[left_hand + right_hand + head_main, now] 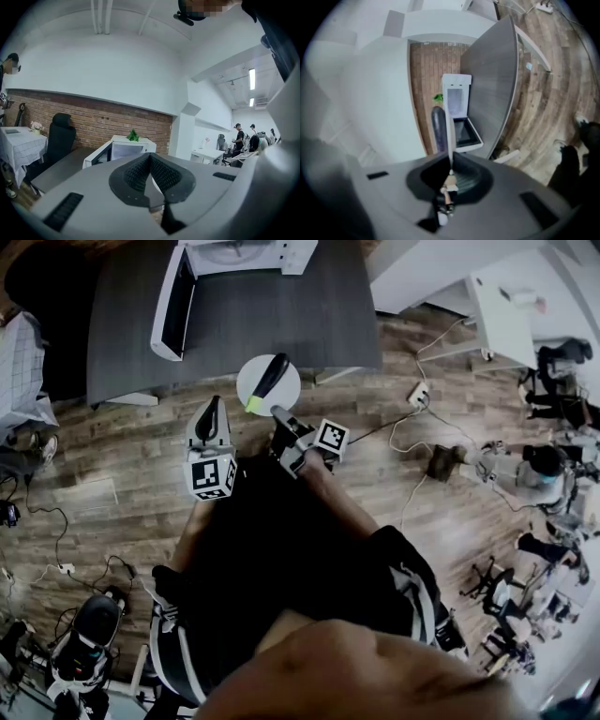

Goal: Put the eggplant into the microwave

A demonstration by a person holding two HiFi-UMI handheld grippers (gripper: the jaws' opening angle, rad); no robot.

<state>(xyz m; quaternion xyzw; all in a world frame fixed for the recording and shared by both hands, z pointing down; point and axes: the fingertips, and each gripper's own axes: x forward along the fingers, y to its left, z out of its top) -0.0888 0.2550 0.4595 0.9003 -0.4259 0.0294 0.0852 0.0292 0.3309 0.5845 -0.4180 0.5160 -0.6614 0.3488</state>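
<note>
The grey table (281,315) carries the microwave (248,251) at its far edge. The microwave's door (173,301) is swung wide open to the left, so the cavity looks ready to receive something. That part of the job appears done.

The white plate (289,392) hangs in the air at the near edge of the table, well apart from the microwave. The eggplant (269,379) lies on it, so it is not yet inside. What is left, by my reading, is to carry the plate across the table, get the eggplant into the cavity, and perhaps close the door.

The eggplant lies flat across the middle of the plate. In the head view its long axis runs on a diagonal: the green stem end sits at the rim nearest the person, and the dark rounded end points toward the table and the microwave.

The right gripper (281,418) is clamped on the near rim of the plate, which its own view shows edge-on between the pads. The left gripper (208,418) hangs just beside it with its jaws pressed together on nothing.
</note>
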